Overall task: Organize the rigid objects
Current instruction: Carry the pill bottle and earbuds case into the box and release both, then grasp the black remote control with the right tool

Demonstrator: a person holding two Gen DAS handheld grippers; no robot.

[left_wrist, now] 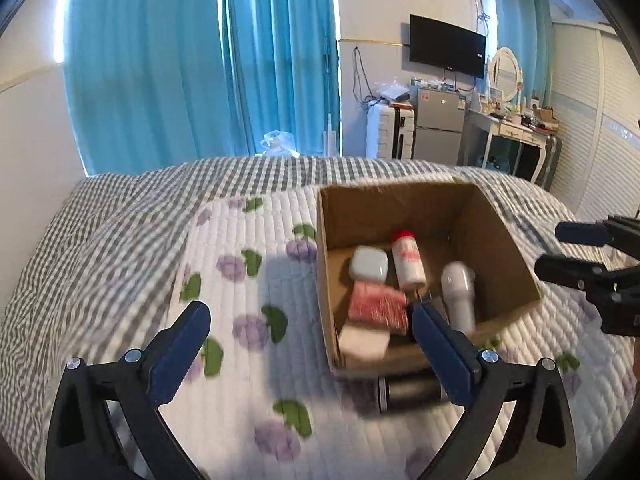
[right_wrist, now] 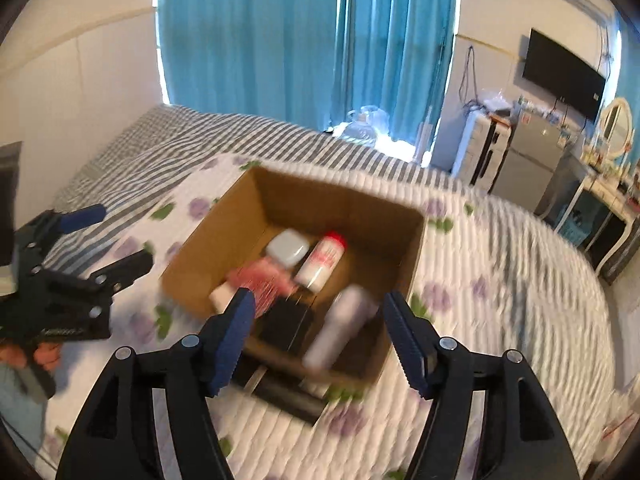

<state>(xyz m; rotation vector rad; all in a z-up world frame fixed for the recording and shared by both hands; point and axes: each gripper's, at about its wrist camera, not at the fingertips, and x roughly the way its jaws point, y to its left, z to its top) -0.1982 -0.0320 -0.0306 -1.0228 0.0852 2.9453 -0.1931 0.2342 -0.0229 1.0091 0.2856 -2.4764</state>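
Cardboard box: sits open-topped on the bed, holding a red-capped bottle, a white case and a white cylinder.
Dark cylinder: lies on the quilt against the box's near wall.
Left gripper: spread wide, empty, before the box.
Right gripper: spread wide, empty, above the box's near edge.
Room: teal curtains behind, dresser at right.

Bright daylight glows through the turquoise pleated curtains, blowing out at their edges. Motion blur smears the open brown cardboard box and the quilted floral bedspread. Fisheye bending and dark vignetting ring both views.
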